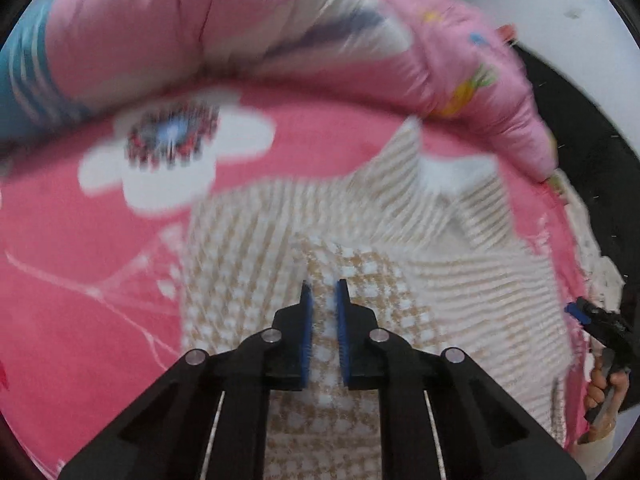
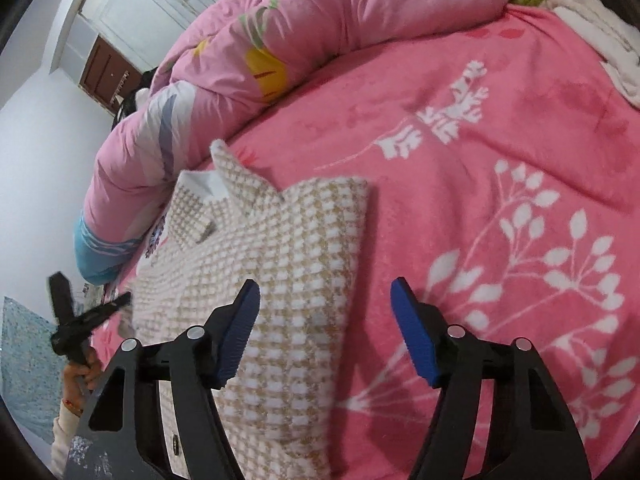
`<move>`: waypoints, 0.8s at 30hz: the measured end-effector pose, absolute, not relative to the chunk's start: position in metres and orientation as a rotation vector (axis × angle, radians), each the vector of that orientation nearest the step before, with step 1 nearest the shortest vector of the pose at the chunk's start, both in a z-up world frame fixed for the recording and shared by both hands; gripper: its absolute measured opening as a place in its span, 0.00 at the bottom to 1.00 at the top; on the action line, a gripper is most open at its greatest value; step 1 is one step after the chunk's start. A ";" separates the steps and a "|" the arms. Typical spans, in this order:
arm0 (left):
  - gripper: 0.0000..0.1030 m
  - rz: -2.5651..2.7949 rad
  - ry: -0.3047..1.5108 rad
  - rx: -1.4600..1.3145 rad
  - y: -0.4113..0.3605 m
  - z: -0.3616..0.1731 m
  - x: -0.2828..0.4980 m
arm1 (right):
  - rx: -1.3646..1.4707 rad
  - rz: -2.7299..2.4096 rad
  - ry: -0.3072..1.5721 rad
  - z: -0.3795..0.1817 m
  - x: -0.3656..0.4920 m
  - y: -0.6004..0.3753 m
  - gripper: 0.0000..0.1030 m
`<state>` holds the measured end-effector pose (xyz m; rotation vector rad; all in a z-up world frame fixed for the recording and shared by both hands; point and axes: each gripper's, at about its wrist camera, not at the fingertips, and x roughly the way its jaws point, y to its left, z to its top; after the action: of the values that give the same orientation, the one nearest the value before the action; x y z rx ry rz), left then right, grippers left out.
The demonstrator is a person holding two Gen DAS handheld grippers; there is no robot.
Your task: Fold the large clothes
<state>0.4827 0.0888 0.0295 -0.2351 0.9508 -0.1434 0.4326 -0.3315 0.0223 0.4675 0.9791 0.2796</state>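
A beige-and-white checked garment (image 1: 248,248) lies partly folded on the pink bed cover (image 1: 80,260), its collar pointing away from me. My left gripper (image 1: 323,286) is over its middle, jaws nearly together, with a ridge of the checked fabric pinched between the blue pads. In the right wrist view the same garment (image 2: 304,240) shows a folded right edge and a white-lined collar. My right gripper (image 2: 326,288) stands open over that edge. One pad is above the cloth, the other above the bed cover (image 2: 500,128), and neither presses on anything.
A rolled pink quilt (image 2: 320,28) lies along the far side of the bed, with a white fluffy cloth (image 2: 592,20) at the far right corner. A person's hand (image 2: 82,368) shows at the left edge. White walls and a brown door (image 2: 104,76) lie beyond.
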 end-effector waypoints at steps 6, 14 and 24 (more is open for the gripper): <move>0.10 -0.093 0.917 -0.224 0.114 0.038 0.479 | 0.330 0.275 0.936 0.032 0.428 -0.311 0.57; 0.16 -0.062 0.966 -0.259 0.134 0.001 0.464 | 0.110 0.374 0.906 0.043 0.426 -0.249 0.33; 0.30 -0.157 1.019 -0.192 0.085 -0.010 0.474 | -0.003 0.310 1.089 -0.005 0.469 -0.213 0.47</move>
<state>0.4735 0.0846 -0.0100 -0.1923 1.0189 -0.1567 0.4695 -0.2132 -0.0049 -0.0033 1.0893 0.3102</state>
